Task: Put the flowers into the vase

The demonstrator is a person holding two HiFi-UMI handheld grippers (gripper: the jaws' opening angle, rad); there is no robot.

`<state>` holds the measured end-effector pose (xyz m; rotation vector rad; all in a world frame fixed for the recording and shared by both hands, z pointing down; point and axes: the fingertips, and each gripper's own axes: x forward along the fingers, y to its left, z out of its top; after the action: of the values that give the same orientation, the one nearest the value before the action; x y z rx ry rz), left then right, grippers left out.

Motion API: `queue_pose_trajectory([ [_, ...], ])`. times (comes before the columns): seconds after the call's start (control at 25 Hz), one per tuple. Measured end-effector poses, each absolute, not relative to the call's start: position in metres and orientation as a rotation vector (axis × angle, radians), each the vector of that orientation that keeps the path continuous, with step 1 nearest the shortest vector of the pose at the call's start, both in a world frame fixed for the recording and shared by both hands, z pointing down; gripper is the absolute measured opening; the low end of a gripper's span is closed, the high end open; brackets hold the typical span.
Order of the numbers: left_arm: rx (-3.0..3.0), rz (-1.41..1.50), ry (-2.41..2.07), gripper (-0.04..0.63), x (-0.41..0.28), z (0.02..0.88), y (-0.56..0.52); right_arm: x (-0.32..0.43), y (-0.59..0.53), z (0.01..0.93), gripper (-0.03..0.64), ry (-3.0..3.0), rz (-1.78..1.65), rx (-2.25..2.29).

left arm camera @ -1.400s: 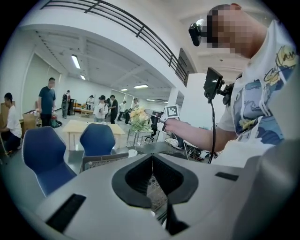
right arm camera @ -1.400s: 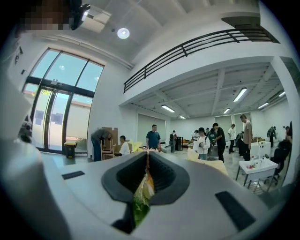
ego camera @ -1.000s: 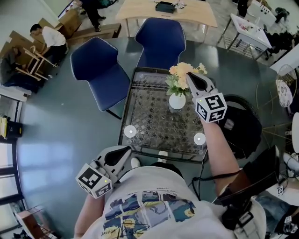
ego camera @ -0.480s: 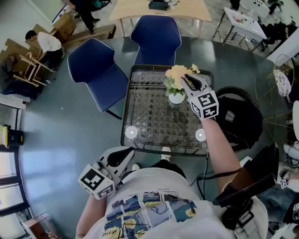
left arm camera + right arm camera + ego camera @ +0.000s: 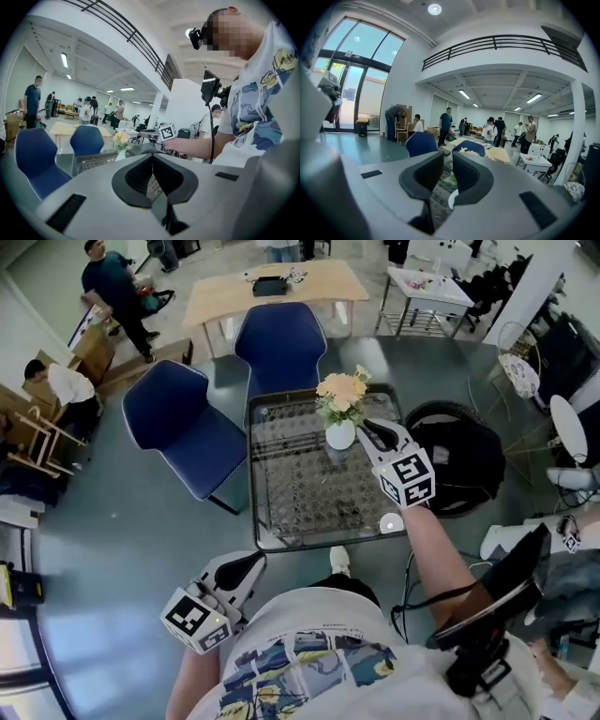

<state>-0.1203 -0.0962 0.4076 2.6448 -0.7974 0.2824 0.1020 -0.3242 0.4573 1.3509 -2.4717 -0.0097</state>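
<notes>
A white vase [image 5: 339, 435] stands at the far side of the glass-topped mesh table [image 5: 300, 493] with pale orange and cream flowers [image 5: 340, 392] upright in it. My right gripper [image 5: 368, 430] is just right of the vase, tips level with its body and clear of the blooms. Its jaws have just been opening and stand a little apart with nothing between them [image 5: 448, 157]; the vase's white rim [image 5: 451, 200] shows below the gap. My left gripper [image 5: 249, 567] stays low by my body, shut and empty [image 5: 152, 157]. From there the flowers [image 5: 121, 138] show far off.
Two blue chairs [image 5: 173, 432] [image 5: 279, 338] stand behind and left of the table, with a wooden table [image 5: 272, 292] beyond. A black bag [image 5: 459, 465] lies to the right. A white disc [image 5: 391, 522] sits at the table's near right corner. People stand at the back left.
The right gripper has drawn back from the flower heads to beside the vase, its jaws parted. The whole view has pulled back from the table; the left gripper stays low by the body.
</notes>
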Motion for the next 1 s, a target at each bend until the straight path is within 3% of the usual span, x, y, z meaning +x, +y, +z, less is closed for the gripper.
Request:
queue_pose_trajectory([
  [0.56,2.706,0.312,-0.616,0.009,-0.191,0.431,-0.003,-0.03,-0.108,0.476,0.049,-2.478,0.175,1.214],
  [1.0,2.74,0.336,-0.568,0.009,-0.208,0.444,0.037,-0.103,-0.019,0.473,0.03,-2.541,0.196,1.058],
])
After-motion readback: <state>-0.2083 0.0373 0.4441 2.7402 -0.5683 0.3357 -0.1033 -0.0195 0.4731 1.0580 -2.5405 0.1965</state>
